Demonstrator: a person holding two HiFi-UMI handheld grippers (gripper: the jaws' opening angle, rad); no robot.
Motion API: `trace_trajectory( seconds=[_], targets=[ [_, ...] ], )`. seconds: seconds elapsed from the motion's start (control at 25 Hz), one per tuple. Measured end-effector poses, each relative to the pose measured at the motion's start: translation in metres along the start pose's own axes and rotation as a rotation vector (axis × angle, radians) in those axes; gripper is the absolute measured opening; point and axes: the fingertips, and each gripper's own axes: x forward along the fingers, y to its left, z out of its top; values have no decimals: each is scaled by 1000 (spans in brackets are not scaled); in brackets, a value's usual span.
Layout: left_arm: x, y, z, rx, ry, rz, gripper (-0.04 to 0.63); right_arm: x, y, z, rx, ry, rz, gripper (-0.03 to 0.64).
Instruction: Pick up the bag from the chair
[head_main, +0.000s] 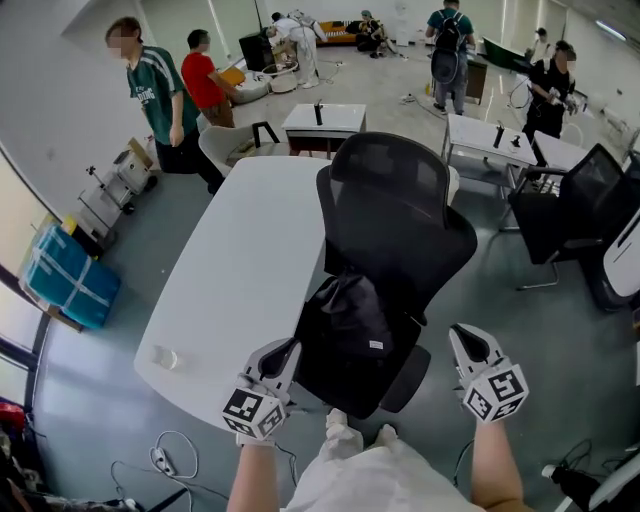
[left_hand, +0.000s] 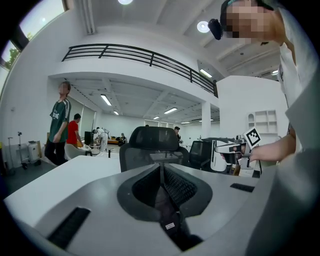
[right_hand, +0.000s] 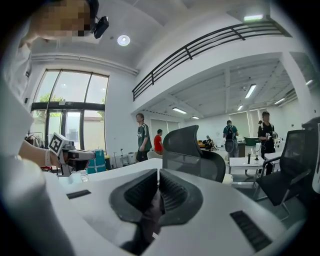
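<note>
A black bag (head_main: 352, 318) with a small white label lies on the seat of a black mesh office chair (head_main: 395, 215) pushed up to a white table (head_main: 240, 270). My left gripper (head_main: 287, 350) hovers at the seat's near left edge, jaws shut and empty. My right gripper (head_main: 462, 335) hangs off the seat's right side, also shut and empty. In the left gripper view the jaws of that gripper (left_hand: 161, 167) meet, and the bag (left_hand: 167, 210) shows dark below them. The right gripper view shows its gripper (right_hand: 157, 175) the same way, over the bag (right_hand: 145, 220).
A small clear bottle (head_main: 165, 357) stands at the table's near left corner. Cables (head_main: 165, 460) lie on the floor below it. Another black chair (head_main: 575, 205) and white desks (head_main: 500, 140) stand to the right. A blue box (head_main: 70, 280) sits far left. Several people stand at the back.
</note>
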Motion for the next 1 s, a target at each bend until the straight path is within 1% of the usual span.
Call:
trace_trajectory(
  seconds=[0.32,0.6,0.64,0.68,0.84,0.92,1.0],
  targets=[
    [35,25,-24,4,53,-24,41,50,8,-27,5,53,44,21],
    [75,41,-44,3,103,-69,41,94,13,-51,21,108,92,23],
    [81,43,-47,2,111,-75,41,100,14,-55,23,117,101,31],
    [87,44,-51,1,119,-80,41,105,16,-59,24,126,109,56],
    [109,50,-67,-3,147,-94,42,129,20,-75,20,165,137,77],
    [119,55,-76,-13,163,-99,60,141,21,-84,17,188,148,94],
    [128,60,-85,-19,186,-102,105,153,22,-92,12,213,158,105]
  ],
)
